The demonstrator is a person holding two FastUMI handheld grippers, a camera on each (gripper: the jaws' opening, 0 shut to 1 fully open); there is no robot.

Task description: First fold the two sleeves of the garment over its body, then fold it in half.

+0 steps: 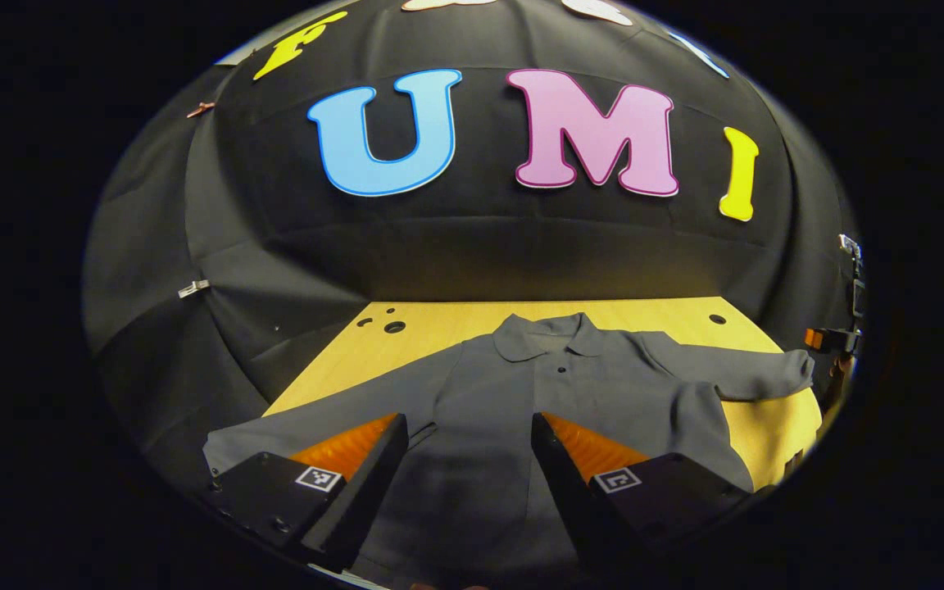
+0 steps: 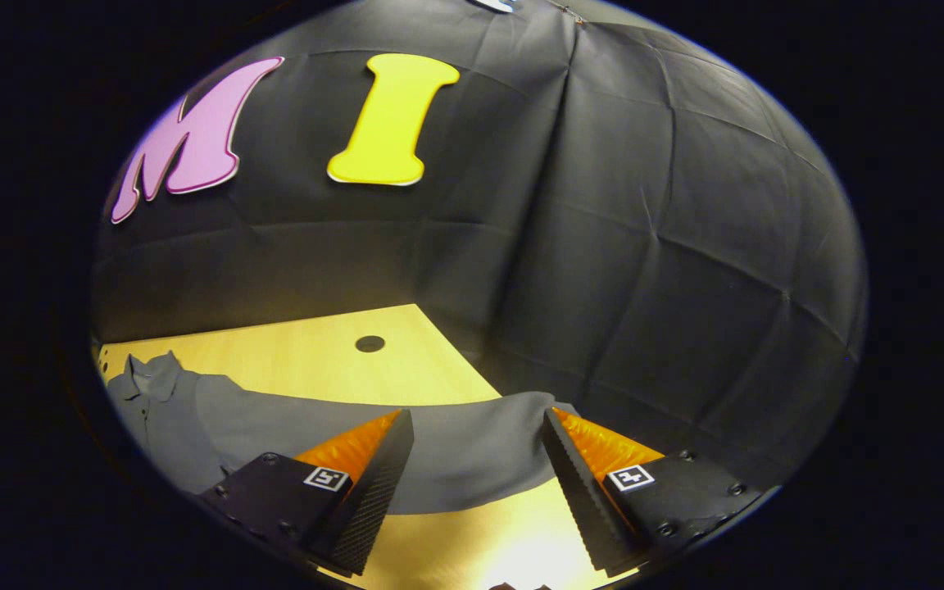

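Observation:
A grey collared shirt [image 1: 521, 393] lies flat on the wooden table [image 1: 439, 324], collar at the far side, both sleeves spread out. My left gripper [image 1: 469, 422] hangs open above the shirt's body, with nothing between its fingers. One sleeve [image 1: 734, 373] reaches toward the table's right edge. In the right gripper view that sleeve [image 2: 472, 451] runs across between the fingers of my right gripper [image 2: 478, 418], which stands open over the cuff end. The collar [image 2: 148, 369] shows at the far left there.
Black cloth walls close the booth behind and on both sides of the table. Round holes [image 1: 394, 326] dot the tabletop's far corners, one [image 2: 369, 343] beyond the sleeve. A bare strip of wood [image 2: 488, 541] lies near the front edge.

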